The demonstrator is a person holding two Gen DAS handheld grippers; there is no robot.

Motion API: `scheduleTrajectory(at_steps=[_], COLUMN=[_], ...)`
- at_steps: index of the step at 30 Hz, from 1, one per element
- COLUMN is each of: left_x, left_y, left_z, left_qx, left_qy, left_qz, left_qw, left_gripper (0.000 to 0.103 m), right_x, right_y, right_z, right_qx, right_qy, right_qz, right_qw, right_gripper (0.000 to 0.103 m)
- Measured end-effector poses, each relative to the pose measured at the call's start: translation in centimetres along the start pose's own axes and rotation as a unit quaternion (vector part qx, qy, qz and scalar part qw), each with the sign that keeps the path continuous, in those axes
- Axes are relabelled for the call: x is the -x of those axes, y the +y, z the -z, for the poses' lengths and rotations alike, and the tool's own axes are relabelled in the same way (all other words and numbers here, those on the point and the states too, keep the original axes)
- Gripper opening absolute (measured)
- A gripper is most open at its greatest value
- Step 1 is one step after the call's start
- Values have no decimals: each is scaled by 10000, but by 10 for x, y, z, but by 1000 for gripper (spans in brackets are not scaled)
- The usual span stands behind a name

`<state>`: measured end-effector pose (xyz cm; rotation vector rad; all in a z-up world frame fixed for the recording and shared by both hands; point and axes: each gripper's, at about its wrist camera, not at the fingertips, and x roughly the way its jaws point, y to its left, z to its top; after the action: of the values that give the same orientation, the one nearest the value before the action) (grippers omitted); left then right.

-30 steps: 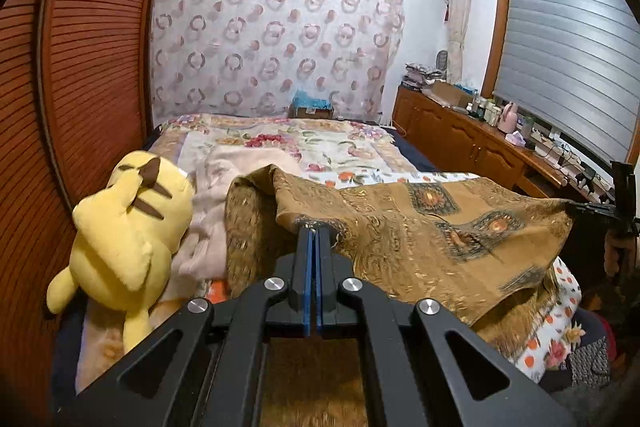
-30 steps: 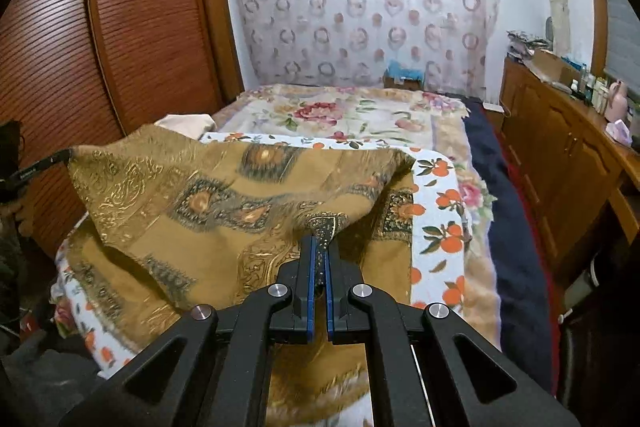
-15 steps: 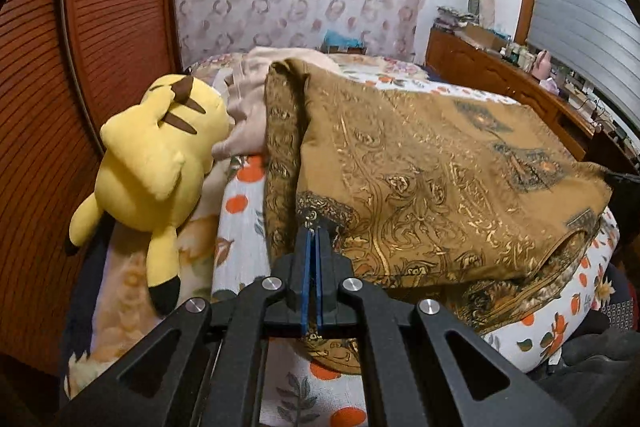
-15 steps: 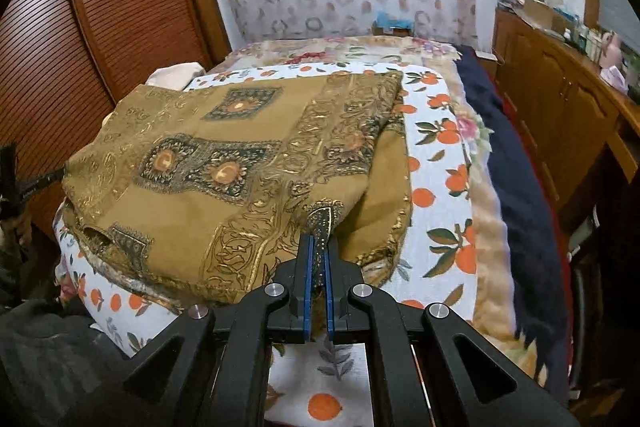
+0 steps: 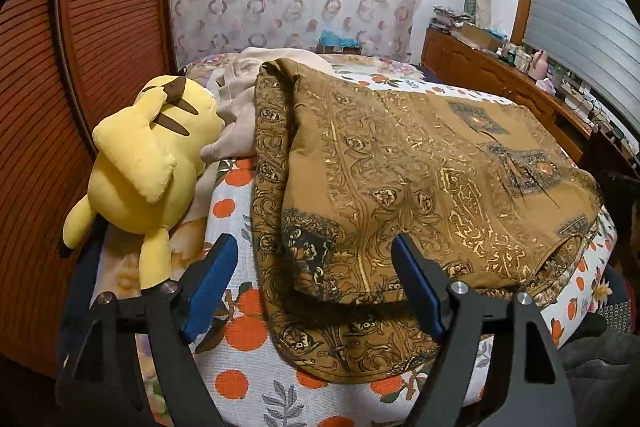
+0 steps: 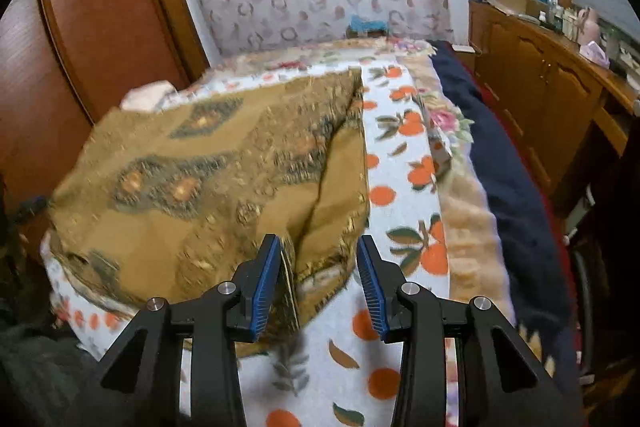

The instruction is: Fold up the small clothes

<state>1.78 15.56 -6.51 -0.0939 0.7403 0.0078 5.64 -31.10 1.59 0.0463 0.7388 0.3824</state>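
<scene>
Brown patterned garment (image 5: 420,179) folded over, lying flat on orange-print sheet (image 5: 240,331) of bed. Left claw (image 5: 316,279) released, jaws opening wide, near corner of garment between them but untouched by either pad. Right claw (image 6: 316,279) opening, opposite corner (image 6: 320,259) between blue pads, cloth edge brushing the left pad, not pinched. Yellow plush toy (image 5: 148,167) beside garment, against wardrobe.
</scene>
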Motion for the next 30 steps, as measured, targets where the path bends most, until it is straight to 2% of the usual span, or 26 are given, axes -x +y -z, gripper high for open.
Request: scheduleTrajectory(at_steps=[3, 10, 15, 17, 20, 25, 30], left_x=[-3, -11, -18, -19, -20, -22, -24], left_y=[1, -2, -2, -4, -3, 0, 3], left_z=[1, 5, 7, 7, 8, 8, 8], left_qx=[41, 47, 47, 53, 73, 145, 196], left_qy=[48, 69, 172, 180, 179, 156, 141], left_qz=[-35, -64, -63, -53, -69, -73, -109], left_qw=[10000, 9999, 9998, 9998, 9998, 9997, 9996], left_gripper=[80, 80, 80, 80, 80, 80, 80], right_x=[4, -43, -59, -60, -53, -19, -29], right_y=[-5, 3, 18, 22, 26, 21, 12], right_z=[-4, 6, 7, 7, 9, 11, 20], right_qx=[-28, 226, 520, 654, 911, 825, 650], right_qy=[-202, 435, 493, 555, 587, 361, 447], right_qz=[249, 537, 605, 585, 638, 826, 777], right_qw=[9995, 9974, 9956, 9946, 9921, 9925, 9938], right_gripper=[41, 41, 20, 7, 6, 5, 5])
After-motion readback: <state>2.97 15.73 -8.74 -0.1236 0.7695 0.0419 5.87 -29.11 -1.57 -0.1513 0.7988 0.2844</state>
